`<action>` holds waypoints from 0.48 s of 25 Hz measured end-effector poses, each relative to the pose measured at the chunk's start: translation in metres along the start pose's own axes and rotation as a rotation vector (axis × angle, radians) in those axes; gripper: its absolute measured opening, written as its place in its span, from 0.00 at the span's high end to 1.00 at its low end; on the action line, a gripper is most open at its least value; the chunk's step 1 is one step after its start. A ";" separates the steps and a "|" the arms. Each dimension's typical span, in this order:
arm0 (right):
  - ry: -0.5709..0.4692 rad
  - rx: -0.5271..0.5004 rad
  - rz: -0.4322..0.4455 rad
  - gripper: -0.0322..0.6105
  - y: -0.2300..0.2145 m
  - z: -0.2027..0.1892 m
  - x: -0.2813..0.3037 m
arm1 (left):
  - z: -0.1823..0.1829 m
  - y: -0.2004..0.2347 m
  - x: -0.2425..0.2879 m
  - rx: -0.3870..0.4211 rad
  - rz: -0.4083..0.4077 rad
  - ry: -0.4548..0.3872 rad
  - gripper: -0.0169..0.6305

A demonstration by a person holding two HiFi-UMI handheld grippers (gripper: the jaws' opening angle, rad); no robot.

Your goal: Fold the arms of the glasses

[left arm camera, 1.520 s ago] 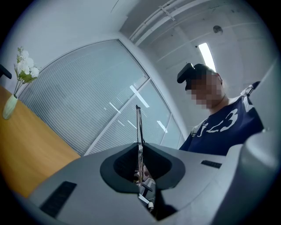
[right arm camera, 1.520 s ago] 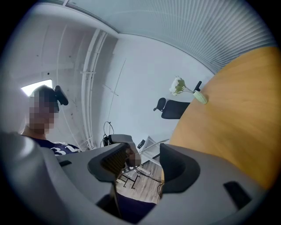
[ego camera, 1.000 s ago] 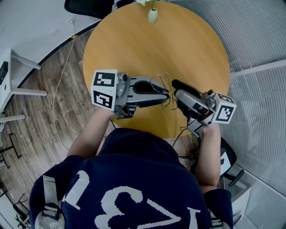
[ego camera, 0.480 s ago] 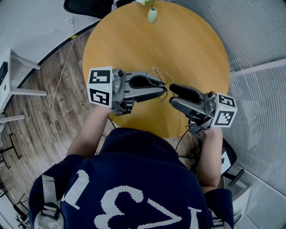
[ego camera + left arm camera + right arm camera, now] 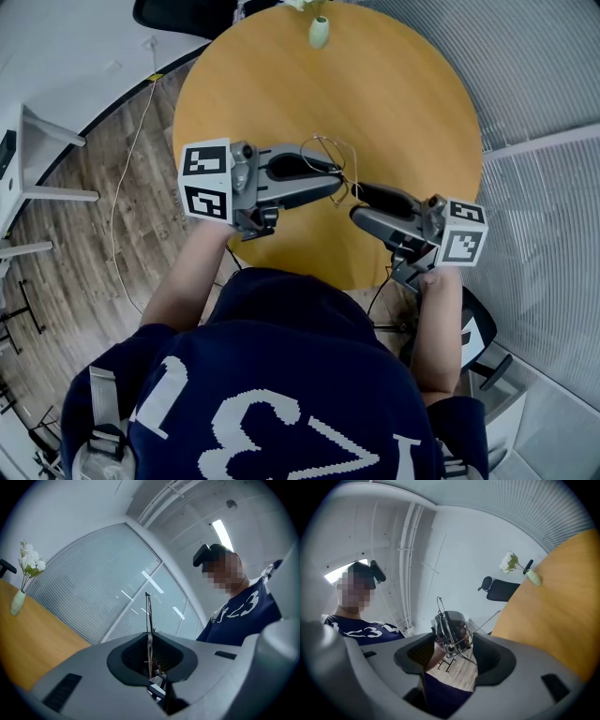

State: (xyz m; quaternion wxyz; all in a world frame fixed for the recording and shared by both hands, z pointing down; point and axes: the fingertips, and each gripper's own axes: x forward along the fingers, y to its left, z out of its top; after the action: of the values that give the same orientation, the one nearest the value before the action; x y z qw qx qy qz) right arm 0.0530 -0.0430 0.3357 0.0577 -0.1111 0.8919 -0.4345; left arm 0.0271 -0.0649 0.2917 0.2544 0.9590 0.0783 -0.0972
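The round wooden worktop fills the upper centre of the head view. Over its lower half, the left hand-held gripper is clamped on the thin wire glasses, which sit at frame centre. The right hand-held gripper, jaws apart, faces them from the right, just beside them. A small vase stands at the top edge.

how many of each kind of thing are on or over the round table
grippers: 2, the left gripper and the right gripper
glasses: 1, held in the left gripper's jaws
vase of flowers: 1
total: 4
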 end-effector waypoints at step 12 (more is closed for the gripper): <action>-0.022 -0.147 -0.090 0.88 -0.004 0.015 -0.001 | -0.002 0.013 0.002 -0.018 0.036 -0.010 0.91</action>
State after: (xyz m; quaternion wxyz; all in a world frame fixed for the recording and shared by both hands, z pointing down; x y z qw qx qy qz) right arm 0.0577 -0.0564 0.3301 0.0398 -0.1598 0.9149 -0.3686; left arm 0.0319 -0.0754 0.2991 0.2649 0.9575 0.0608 -0.0966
